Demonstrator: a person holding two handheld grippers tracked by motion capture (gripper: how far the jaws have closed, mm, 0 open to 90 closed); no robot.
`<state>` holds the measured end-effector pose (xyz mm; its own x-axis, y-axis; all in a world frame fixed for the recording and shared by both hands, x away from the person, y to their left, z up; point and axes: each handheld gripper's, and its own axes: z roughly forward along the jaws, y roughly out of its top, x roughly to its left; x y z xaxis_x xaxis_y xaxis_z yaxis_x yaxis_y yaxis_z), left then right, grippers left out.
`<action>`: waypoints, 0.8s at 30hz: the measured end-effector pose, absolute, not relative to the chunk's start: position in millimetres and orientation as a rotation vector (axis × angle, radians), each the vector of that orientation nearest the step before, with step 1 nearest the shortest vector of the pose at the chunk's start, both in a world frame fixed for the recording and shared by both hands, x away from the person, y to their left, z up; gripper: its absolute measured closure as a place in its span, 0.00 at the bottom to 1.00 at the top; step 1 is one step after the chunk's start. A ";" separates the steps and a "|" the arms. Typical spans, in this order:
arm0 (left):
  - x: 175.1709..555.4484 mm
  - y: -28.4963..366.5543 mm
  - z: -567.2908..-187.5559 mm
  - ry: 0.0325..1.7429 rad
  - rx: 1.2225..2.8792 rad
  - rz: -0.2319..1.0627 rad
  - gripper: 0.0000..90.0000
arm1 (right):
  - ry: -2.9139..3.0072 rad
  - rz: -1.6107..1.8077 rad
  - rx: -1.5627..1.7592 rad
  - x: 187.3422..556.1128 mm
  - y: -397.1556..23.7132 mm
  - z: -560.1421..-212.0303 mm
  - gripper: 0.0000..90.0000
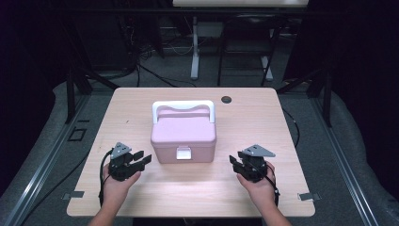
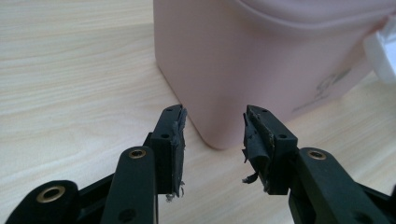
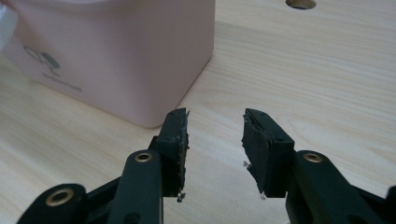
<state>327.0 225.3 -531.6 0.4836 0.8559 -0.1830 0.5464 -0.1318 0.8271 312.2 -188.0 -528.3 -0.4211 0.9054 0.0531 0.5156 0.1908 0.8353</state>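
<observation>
On the table [image 1: 141, 101], pink box [image 1: 183, 136], latch facing the person, long axis crosswise, both grippers' jaws spread, empty.

One pink plastic lidded box [image 1: 183, 139] stands near the middle of the one light wooden table [image 1: 263, 127], bearing one white carry handle [image 1: 183, 105] along its far side and one white latch [image 1: 183, 153] on its near face. One round dark cable hole [image 1: 226, 99] sits by the table's far edge. Two black two-jaw grippers are over the near edge, a left gripper [image 1: 143, 157] and a right gripper [image 1: 234, 161], each carrying one grey three-cornered plate.
</observation>
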 end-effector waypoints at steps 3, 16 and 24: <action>333.3 227.3 -530.6 1.196 1.778 0.406 0.66 | 2.020 1.128 1.330 320.9 -184.1 -528.8 0.68; 354.6 229.8 -531.1 1.182 1.786 0.463 0.73 | 2.039 1.132 1.309 344.9 -175.0 -528.3 0.72; 356.2 227.1 -542.0 1.161 1.815 0.465 0.83 | 1.995 1.160 1.296 349.6 -173.9 -530.2 0.78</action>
